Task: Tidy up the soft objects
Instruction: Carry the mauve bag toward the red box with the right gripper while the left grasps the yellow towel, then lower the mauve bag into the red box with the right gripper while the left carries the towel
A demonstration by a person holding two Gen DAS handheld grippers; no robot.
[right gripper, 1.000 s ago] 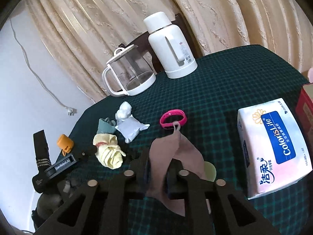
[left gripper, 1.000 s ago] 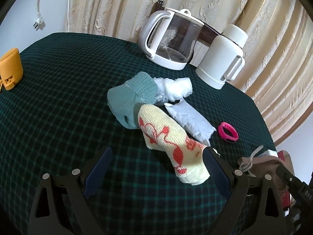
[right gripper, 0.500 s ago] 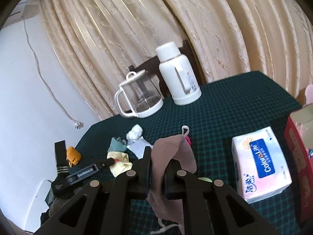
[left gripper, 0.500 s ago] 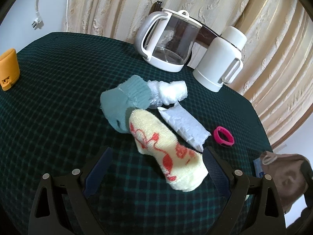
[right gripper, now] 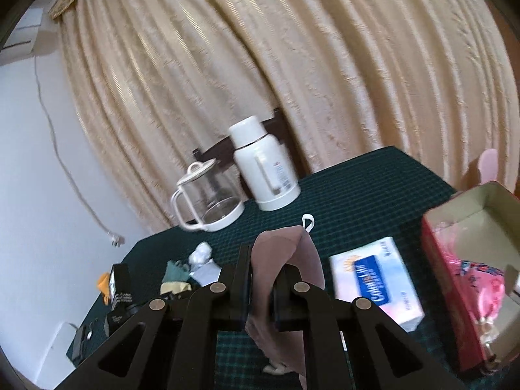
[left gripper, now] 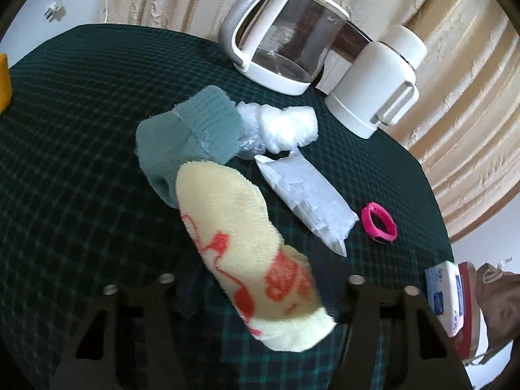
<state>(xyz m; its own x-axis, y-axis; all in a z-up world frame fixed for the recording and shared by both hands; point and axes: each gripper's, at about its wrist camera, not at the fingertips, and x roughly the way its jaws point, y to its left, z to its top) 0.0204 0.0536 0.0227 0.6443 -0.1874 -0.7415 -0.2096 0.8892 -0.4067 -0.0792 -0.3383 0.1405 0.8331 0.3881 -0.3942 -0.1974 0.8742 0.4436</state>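
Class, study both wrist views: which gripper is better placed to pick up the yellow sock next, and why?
Left. The left gripper is open with the yellow sock lying between its fingers. The right gripper is shut on the brown cloth, so it is occupied.

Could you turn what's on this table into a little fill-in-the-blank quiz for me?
1. The right gripper is shut on a ____ cloth mask.
2. The yellow sock has a pattern in the colour ____.
3. The pink wristband lies on the checked ____.
4. Beside the glass jug stands a white ____.

Missing words: brown; red; tablecloth; flask
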